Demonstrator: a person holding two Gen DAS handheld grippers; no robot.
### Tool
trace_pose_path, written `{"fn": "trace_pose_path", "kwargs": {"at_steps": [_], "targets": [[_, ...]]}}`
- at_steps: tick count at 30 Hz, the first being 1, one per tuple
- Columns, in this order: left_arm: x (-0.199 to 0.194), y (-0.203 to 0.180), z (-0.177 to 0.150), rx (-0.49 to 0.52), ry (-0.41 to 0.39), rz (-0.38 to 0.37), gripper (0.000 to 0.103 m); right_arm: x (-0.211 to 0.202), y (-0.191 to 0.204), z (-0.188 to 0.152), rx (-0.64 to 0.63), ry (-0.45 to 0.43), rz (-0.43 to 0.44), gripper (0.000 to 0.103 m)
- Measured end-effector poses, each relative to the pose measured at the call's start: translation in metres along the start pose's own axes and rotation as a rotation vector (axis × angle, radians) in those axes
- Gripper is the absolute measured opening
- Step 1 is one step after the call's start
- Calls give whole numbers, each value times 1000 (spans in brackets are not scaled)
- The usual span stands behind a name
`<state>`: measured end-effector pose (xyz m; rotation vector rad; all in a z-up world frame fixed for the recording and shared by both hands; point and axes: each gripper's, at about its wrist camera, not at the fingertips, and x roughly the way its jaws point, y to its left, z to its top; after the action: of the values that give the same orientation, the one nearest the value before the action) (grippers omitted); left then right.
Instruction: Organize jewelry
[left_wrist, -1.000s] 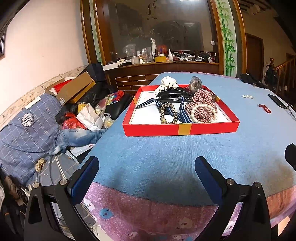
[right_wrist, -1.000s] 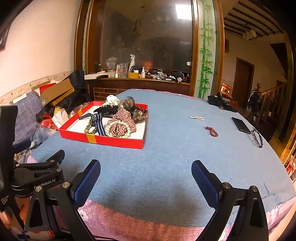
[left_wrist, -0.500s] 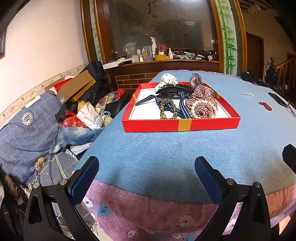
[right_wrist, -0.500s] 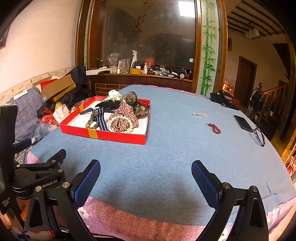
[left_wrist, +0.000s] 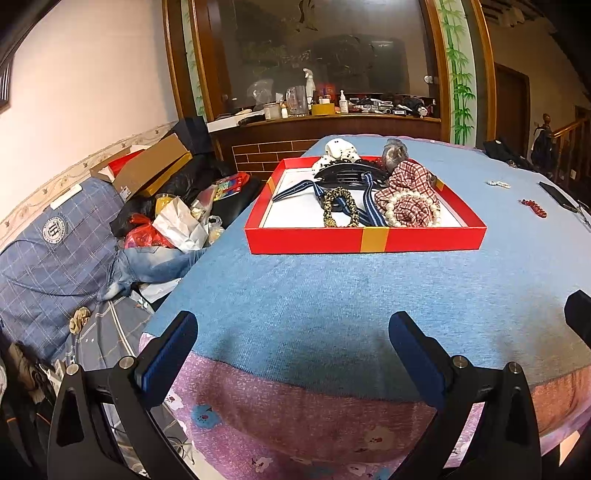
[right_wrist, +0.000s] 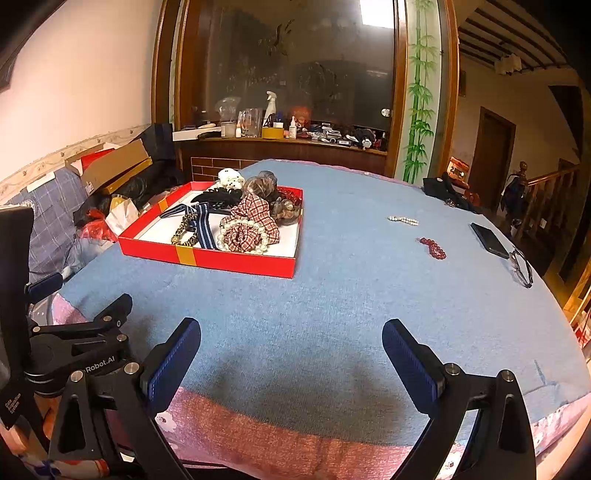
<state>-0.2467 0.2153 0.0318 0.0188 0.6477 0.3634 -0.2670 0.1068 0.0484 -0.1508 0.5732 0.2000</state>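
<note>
A red tray (left_wrist: 369, 240) (right_wrist: 236, 260) on the blue cloth holds a plaid scrunchie (left_wrist: 410, 192) ringed by pearls, a gold chain (left_wrist: 334, 206), a striped ribbon, a black hair claw (left_wrist: 347, 172) and other pieces. A red bead bracelet (right_wrist: 433, 248) (left_wrist: 532, 207) and a white pearl bracelet (right_wrist: 403, 220) (left_wrist: 498, 183) lie loose on the cloth to the right of the tray. My left gripper (left_wrist: 293, 341) and right gripper (right_wrist: 291, 347) are both open and empty, near the table's front edge, well short of the tray.
A black phone (right_wrist: 489, 240) and glasses (right_wrist: 522, 267) lie at the table's right side. The table (right_wrist: 332, 317) has a blue cloth with a pink floral border. Clothes, bags and boxes (left_wrist: 147, 206) are piled left of the table. A cluttered counter (left_wrist: 332, 110) stands behind.
Both grippers have drawn back slightly and risen; the tray looks a little farther and lower. Both stay open. No object has moved.
</note>
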Motion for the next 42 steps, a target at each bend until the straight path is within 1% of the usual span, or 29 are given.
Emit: {"fn": "trace_pose_path", "kwargs": {"at_steps": [33,42], "targets": [[2,1,0,1,7,1,103,4,4,-3,-7,21,6,101],[4,3,-6,-2,16,1,103,5,4,-4,-5,26,7,101]]}}
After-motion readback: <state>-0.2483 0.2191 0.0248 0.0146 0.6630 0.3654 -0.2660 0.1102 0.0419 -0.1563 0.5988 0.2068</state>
